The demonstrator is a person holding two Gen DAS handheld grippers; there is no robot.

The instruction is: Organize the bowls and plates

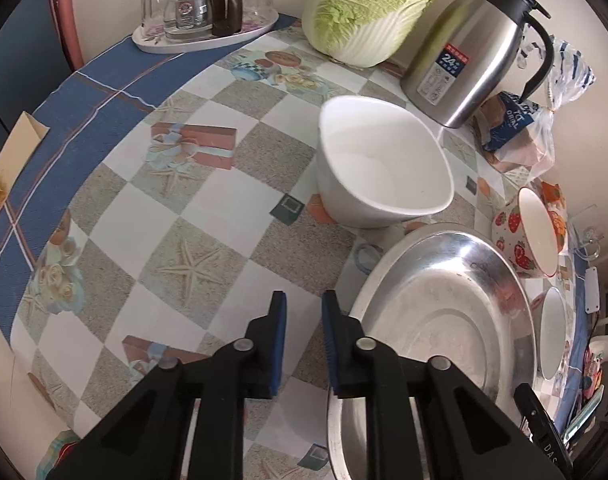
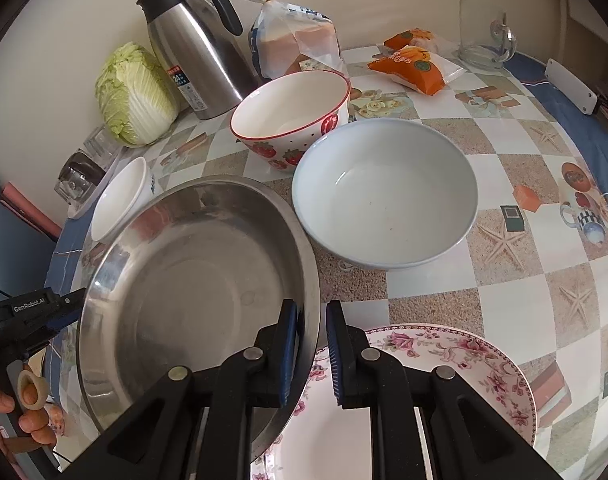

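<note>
Stainless steel, the wide shallow basin [image 1: 444,320] looks light, stiff and slick, best pinched at its thin rim. From the left wrist view, the left gripper [image 1: 304,336] is clenched on that rim at the basin's left edge, a white ceramic bowl [image 1: 380,160] beyond. The right wrist view shows the right gripper [image 2: 312,344] clamping the opposite rim, the basin tilted above a fragile floral porcelain plate [image 2: 444,368], unseen from the left.
</note>
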